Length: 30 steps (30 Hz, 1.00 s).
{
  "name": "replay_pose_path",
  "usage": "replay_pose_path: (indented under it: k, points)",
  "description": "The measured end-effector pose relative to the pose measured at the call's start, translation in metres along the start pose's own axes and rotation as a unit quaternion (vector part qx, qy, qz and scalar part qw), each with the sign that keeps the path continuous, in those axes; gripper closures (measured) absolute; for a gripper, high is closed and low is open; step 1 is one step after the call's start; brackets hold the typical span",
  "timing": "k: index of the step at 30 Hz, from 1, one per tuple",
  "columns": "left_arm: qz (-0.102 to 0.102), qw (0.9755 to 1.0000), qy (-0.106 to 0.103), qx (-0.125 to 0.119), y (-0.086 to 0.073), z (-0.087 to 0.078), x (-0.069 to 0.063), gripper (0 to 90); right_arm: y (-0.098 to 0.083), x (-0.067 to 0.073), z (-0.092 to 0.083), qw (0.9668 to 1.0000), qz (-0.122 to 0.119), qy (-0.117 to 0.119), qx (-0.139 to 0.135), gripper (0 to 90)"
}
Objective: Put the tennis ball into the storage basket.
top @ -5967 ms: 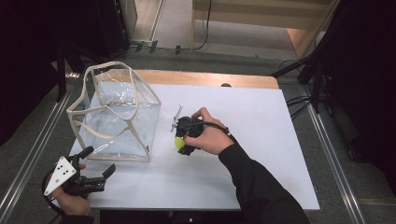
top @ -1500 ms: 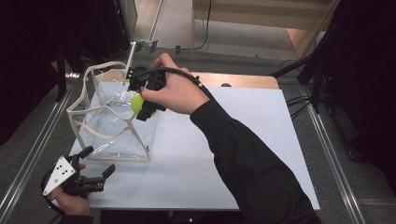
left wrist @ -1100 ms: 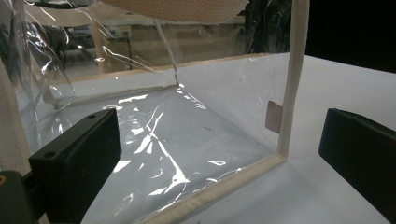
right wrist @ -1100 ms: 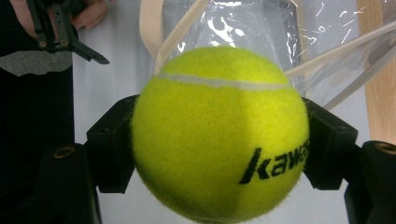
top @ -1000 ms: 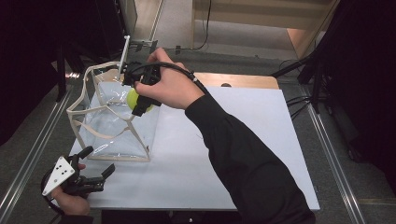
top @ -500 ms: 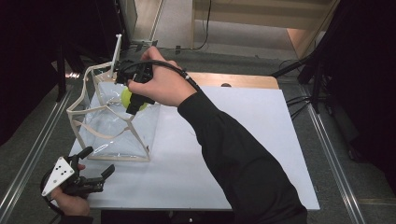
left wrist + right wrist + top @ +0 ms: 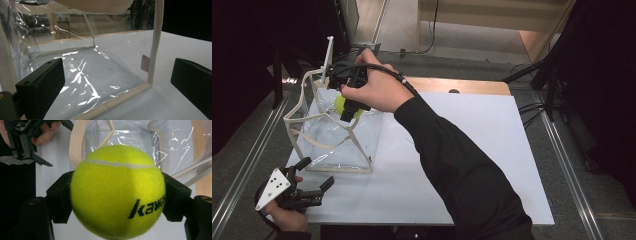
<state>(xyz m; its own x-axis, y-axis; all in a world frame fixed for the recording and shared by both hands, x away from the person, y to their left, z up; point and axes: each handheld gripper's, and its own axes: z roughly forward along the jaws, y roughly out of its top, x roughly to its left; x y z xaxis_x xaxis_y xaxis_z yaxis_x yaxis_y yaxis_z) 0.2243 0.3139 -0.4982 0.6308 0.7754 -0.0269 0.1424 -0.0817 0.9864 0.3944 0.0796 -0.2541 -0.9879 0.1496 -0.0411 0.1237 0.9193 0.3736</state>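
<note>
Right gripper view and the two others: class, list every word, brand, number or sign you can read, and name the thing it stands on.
"kawa", black slanted letters on the tennis ball; the word runs on behind the jaw and is cut off.
Small grey tag on the clear bag: no writing readable.

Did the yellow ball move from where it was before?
Yes. The tennis ball, clamped in the right gripper, went from the white table up and left, over the clear bag.
</note>
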Motion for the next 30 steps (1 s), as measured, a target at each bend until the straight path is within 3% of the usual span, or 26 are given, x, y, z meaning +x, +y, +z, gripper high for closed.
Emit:
replay_pose_path:
  k: [30]
  points:
    - [-0.001, 1.0, -0.001, -0.001, 0.0, -0.001, 0.001, 0.0, 0.024, -0.016, 0.026, 0.9999, -0.007, 0.009, 0.01, 23.4]
